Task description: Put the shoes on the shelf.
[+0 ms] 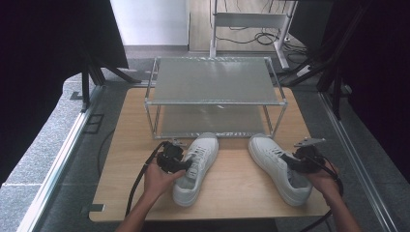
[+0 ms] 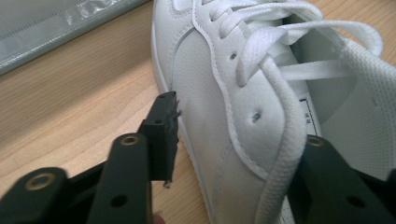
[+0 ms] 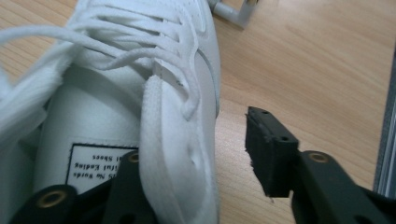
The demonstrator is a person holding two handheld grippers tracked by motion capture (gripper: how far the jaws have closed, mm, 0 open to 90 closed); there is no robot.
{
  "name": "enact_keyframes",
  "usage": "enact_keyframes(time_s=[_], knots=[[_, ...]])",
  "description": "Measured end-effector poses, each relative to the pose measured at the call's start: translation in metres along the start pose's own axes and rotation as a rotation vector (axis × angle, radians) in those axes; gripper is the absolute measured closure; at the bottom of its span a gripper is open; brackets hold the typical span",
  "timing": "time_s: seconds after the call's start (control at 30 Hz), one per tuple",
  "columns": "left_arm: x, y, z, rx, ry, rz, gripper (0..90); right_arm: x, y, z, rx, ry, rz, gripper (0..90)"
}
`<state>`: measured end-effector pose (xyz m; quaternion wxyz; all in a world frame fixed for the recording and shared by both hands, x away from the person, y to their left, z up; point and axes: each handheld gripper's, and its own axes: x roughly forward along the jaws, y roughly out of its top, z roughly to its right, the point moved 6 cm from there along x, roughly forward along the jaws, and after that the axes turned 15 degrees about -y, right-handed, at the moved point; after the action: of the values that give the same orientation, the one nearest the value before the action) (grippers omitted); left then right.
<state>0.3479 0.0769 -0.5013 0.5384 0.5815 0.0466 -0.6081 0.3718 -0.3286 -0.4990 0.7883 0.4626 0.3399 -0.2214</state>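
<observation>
**Two claws, two sneakers, both grips being set**

Two white sneakers sit on the wooden table (image 1: 121,193) in front of the metal shoe rack (image 1: 215,99), and each one has a claw straddling its side wall. On the person's left, the left claw (image 2: 233,154) stands wide apart over the left sneaker (image 1: 196,166): one jaw hangs outside by the sole, just off the leather, the other sits inside the opening. It's not clamped yet, there's daylight on the outer side. Over on the right, same picture: the right claw (image 3: 205,154) is spread wide across the collar of the right sneaker (image 1: 280,166), inner jaw down in the shoe, outer jaw well clear of the wall.

So this reads as the grasping step, with the squeeze to come. Next move, I'd say, calls for closing both claws firmly on the collars, then lifting level towards the rack's shelves.

The shoes themselves look clean white leather with small vent holes, loose white laces, padded mesh collar and a printed label on the insole.
</observation>
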Motion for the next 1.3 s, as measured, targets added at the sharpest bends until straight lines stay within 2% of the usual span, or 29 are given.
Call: enact_keyframes(time_s=[0.1,0.13,0.37,0.43,0.5,0.53,0.67,0.7,0.73,0.83,0.87,1.0,1.13,1.3], knots=[[0.0,0.0,0.001,-0.009,-0.01,0.0,64.1,0.003,0.0,-0.003,-0.013,-0.018,-0.02,65.6],[0.0,-0.001,0.001,-0.007,-0.007,0.0,65.0,0.006,-0.001,-0.005,-0.029,-0.029,-0.042,68.2],[0.001,-0.006,-0.001,-0.026,0.005,0.017,72.7,0.009,-0.002,-0.005,-0.018,-0.005,-0.055,72.6],[0.0,-0.007,-0.002,-0.037,-0.009,0.033,73.9,0.009,-0.002,-0.006,-0.019,0.009,-0.058,76.0],[-0.002,-0.011,-0.007,-0.073,-0.044,0.075,75.5,0.009,-0.002,-0.006,-0.019,0.013,-0.059,79.2],[-0.002,-0.011,-0.007,-0.073,-0.044,0.075,76.7,0.009,-0.002,-0.006,-0.019,0.013,-0.059,79.2],[-0.007,-0.016,-0.017,-0.121,-0.062,0.105,81.1,0.009,-0.003,-0.004,-0.005,0.017,-0.058,82.7],[-0.009,-0.019,-0.022,-0.146,-0.088,0.123,82.2,0.01,-0.003,-0.004,-0.004,0.016,-0.058,84.6],[-0.01,-0.02,-0.024,-0.153,-0.096,0.13,82.4,0.01,-0.003,-0.004,-0.003,0.014,-0.058,85.1],[-0.01,-0.021,-0.026,-0.16,-0.104,0.141,83.4,0.01,-0.003,-0.004,0.001,0.012,-0.057,85.8],[-0.011,-0.022,-0.028,-0.172,-0.12,0.153,83.6,0.01,-0.003,-0.004,0.008,0.016,-0.058,86.0],[-0.011,-0.023,-0.03,-0.187,-0.14,0.169,84.0,0.01,-0.003,-0.003,0.016,0.021,-0.057,86.2],[-0.011,-0.024,-0.03,-0.209,-0.169,0.206,84.2,0.01,-0.003,-0.002,0.031,0.037,-0.05,86.5],[-0.011,-0.022,-0.029,-0.208,-0.164,0.218,84.3,0.009,-0.003,-0.001,0.051,0.057,-0.042,86.5]])
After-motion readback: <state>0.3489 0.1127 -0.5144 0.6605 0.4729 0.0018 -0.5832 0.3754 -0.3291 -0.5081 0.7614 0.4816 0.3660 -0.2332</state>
